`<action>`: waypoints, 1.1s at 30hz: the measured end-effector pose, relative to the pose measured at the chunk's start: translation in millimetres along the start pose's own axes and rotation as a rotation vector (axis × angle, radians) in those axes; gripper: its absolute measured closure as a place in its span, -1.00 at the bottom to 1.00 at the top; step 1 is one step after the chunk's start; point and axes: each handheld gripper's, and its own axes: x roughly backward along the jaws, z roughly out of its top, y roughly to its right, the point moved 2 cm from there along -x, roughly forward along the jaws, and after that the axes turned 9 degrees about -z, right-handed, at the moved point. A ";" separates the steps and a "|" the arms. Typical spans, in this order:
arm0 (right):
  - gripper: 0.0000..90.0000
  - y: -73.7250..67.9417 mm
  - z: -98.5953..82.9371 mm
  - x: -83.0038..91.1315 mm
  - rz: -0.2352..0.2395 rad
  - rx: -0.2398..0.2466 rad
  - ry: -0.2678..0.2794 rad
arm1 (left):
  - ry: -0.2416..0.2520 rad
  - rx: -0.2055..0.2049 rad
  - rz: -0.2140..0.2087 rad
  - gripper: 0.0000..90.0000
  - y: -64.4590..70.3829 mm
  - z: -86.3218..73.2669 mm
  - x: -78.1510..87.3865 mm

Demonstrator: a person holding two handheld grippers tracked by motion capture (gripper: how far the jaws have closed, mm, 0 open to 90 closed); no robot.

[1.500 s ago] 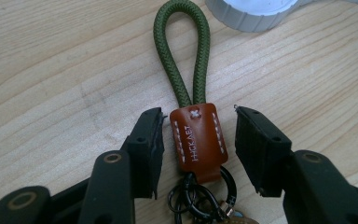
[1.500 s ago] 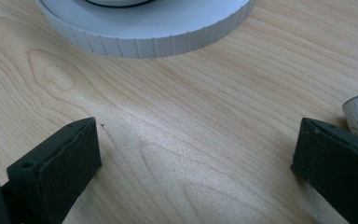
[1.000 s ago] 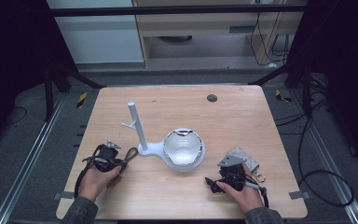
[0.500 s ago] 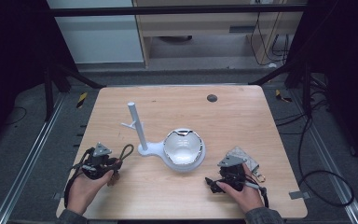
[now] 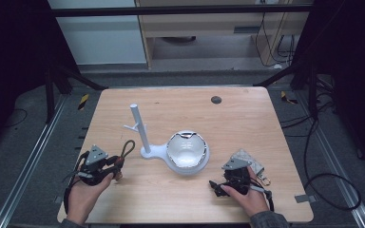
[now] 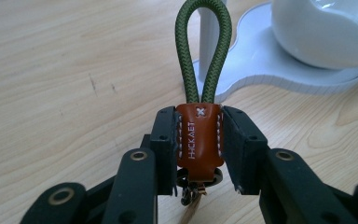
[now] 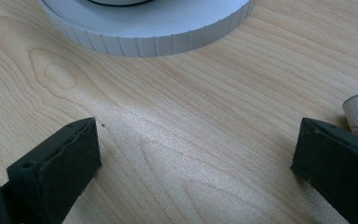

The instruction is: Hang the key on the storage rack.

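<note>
The keychain (image 6: 199, 135), an orange leather tab with a green cord loop, is sitting near the table's (image 5: 247, 118) front-left corner, clenched at its tab between the jaws of the left claw (image 6: 199, 140), its loop pointing toward the white stand (image 5: 145, 137); the left hand (image 5: 83, 197) is lying low on the table, angled inward; the right claw (image 7: 196, 154) is gaping wide over bare wood near the front-right corner, its hand (image 5: 247, 197) resting flat; a patterned pouch (image 5: 244, 159) is lying just beside it.
</note>
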 end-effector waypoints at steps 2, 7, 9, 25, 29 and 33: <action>-0.98 0.0 0.0 0.0 0.000 0.000 0.000 | 0.030 -0.004 -0.002 0.46 3.3 2.2 3.2; -0.98 0.0 0.0 0.0 0.000 0.001 0.000 | 0.085 -0.019 0.003 0.46 11.5 8.8 9.2; -0.98 0.0 0.0 0.0 0.000 0.000 0.000 | 0.097 -0.025 0.001 0.46 13.9 11.0 10.7; -0.98 0.0 0.0 0.0 0.001 0.000 0.000 | 0.159 -0.046 -0.002 0.46 25.0 21.2 19.2; -0.98 0.0 -0.1 0.1 0.001 0.002 0.001 | 0.166 -0.049 -0.003 0.46 26.8 22.6 20.0; -0.98 0.0 -0.1 0.1 0.001 0.001 0.001 | 0.178 -0.054 -0.002 0.46 28.7 24.7 21.9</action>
